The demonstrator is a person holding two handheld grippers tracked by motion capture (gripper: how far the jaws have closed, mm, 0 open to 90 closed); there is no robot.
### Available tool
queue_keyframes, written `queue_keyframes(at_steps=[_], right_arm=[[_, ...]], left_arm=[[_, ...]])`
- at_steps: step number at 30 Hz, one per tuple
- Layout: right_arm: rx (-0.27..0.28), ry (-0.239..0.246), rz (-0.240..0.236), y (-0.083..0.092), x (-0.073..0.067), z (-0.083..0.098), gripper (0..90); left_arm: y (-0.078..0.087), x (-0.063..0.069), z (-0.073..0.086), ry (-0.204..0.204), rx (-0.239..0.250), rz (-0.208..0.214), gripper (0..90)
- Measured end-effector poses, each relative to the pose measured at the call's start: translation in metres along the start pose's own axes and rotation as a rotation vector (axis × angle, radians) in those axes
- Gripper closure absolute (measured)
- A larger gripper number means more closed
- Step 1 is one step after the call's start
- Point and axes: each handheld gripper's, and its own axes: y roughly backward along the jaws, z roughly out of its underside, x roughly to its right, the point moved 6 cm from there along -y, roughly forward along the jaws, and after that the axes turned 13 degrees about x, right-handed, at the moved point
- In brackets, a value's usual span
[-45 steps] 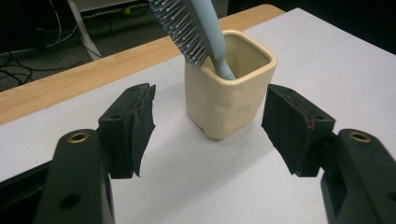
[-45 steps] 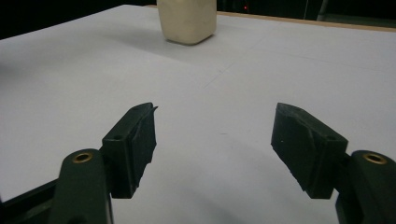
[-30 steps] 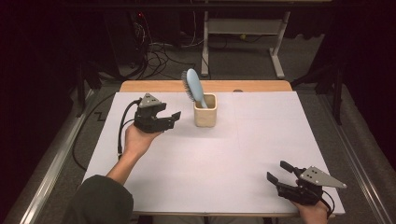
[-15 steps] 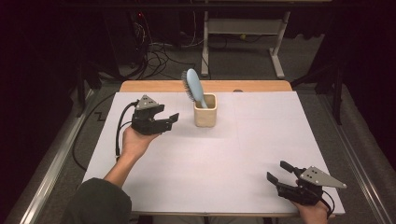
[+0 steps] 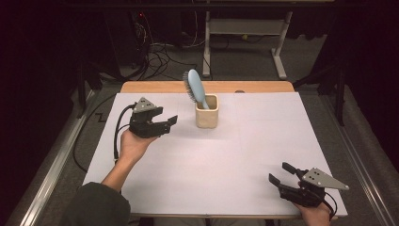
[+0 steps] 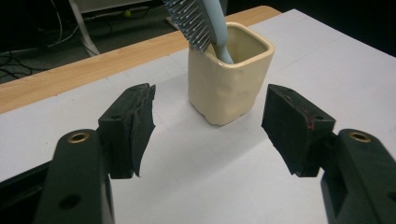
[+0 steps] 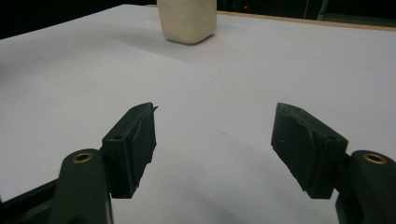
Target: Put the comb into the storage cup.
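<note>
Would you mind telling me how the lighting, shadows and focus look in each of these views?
High view: the white table is evenly lit, its surroundings fall to near black, and the picture is a little soft. Left gripper view: the cream cup and blue hairbrush are fairly sharp, with a faint shadow under the cup; the near jaws are dark. Right gripper view: the cup is cropped at the top edge, and the far background is black.

I see the left gripper (image 5: pixel 170 121) at nine o'clock from the cream cup (image 5: pixel 207 112), near it but apart, jaws spread with nothing between them. A blue hairbrush (image 5: pixel 194 87) stands in the cup, leaning toward eleven. My right gripper (image 5: pixel 281 172) rests at the white table's (image 5: pixel 235 155) five o'clock corner, jaws apart.
</note>
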Motion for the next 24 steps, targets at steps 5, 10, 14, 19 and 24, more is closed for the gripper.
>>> queue_keyframes(at_steps=[5,10,14,19,24], right_arm=[[-0.002,0.0,-0.001,0.0,0.0,0.0,31.5],[-0.002,0.0,-0.001,0.0,0.0,0.0,31.5],[-0.002,-0.001,-0.001,0.0,0.0,0.0,31.5],[-0.002,-0.001,-0.001,0.0,0.0,0.0,31.5],[0.0,-0.002,0.0,0.0,0.0,0.0,31.5]], left_arm=[[0.002,0.001,0.0,-0.004,0.002,0.005,34.6],[0.004,0.002,0.001,-0.004,0.003,0.006,34.6],[0.006,0.002,0.001,-0.005,0.004,0.006,34.6],[0.009,0.003,0.001,-0.016,0.0,0.007,34.5],[0.011,0.002,0.002,-0.018,-0.002,0.001,34.5]])
